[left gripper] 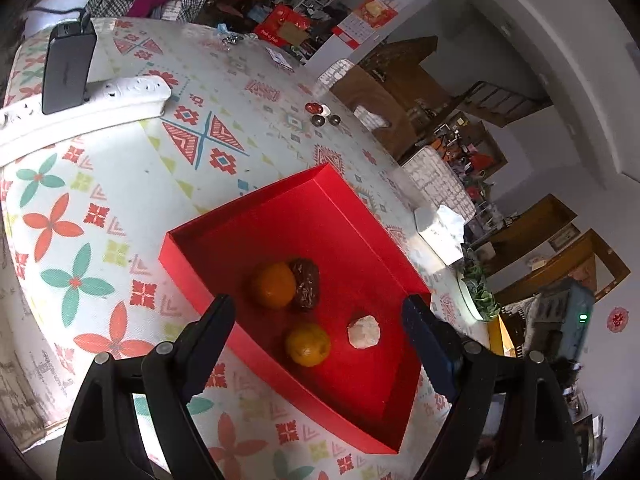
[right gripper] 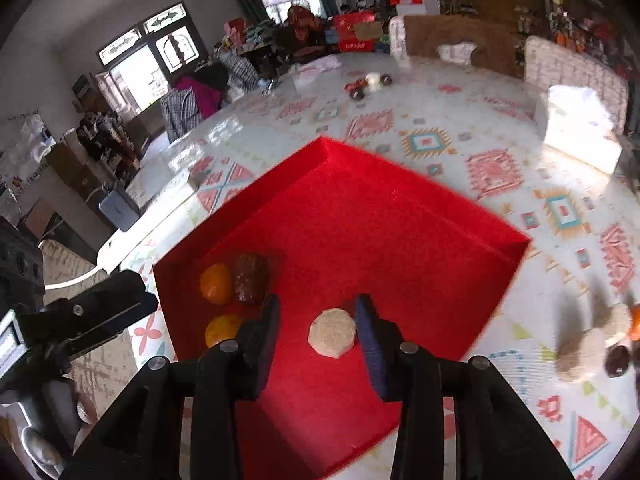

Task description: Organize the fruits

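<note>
A shallow red tray (left gripper: 320, 228) lies on the patterned tablecloth. In it sit two oranges (left gripper: 273, 284) (left gripper: 307, 344), a dark brown wrinkled fruit (left gripper: 306, 284) touching the upper orange, and a pale round fruit (left gripper: 363, 333). My left gripper (left gripper: 318, 306) hovers open and wide above the tray's near side, holding nothing. In the right wrist view my right gripper (right gripper: 318, 302) stands partly open over the tray (right gripper: 360, 220), with the pale round fruit (right gripper: 332, 333) resting on the tray floor between its fingers, a gap left on one side. The oranges (right gripper: 216, 283) (right gripper: 222, 330) and dark fruit (right gripper: 251, 279) lie to its left.
More loose fruits lie on the cloth right of the tray: pale lumps (right gripper: 588, 344), a dark one (right gripper: 618, 360), an orange at the frame edge (right gripper: 636, 322). A white tissue box (right gripper: 576, 128) stands beyond. A power strip (left gripper: 100, 100) with a black device (left gripper: 68, 68) lies far left.
</note>
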Tool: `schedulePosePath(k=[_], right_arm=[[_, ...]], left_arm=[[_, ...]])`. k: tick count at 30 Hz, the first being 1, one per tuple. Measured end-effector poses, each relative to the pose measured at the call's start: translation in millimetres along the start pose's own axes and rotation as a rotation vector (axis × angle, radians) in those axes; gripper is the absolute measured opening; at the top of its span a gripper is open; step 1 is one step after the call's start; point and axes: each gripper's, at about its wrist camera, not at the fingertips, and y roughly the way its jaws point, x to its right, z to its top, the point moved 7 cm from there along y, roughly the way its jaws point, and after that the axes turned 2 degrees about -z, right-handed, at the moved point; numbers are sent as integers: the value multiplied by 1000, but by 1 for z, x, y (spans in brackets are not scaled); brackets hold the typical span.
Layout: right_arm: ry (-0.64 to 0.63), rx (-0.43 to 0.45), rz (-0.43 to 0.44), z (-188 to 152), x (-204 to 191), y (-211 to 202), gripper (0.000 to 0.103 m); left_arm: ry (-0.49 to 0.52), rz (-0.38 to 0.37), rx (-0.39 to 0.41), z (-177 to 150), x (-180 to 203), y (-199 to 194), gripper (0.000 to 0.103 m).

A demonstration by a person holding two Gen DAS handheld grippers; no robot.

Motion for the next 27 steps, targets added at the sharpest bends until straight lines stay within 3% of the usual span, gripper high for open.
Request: schedulePosePath(k=[4, 9, 18, 22, 25, 27], right_arm=[[25, 74, -31, 5, 20, -34, 57], [61, 174, -112, 0, 62, -91, 64], [269, 271, -352, -39, 211, -196, 67], [344, 234, -411, -62, 261, -202, 67], [382, 200, -408, -75, 282, -192, 67], [394, 187, -369, -81, 288, -184, 67]], left_arm=[[31, 24, -1, -3, 7, -4, 85], [91, 38, 8, -10, 26, -10, 85], [237, 20, -24, -35, 80, -3, 85], [309, -2, -67, -56, 112, 13, 85], [385, -24, -127, -81, 140, 33, 83], [428, -33, -158, -96, 154, 44, 71]])
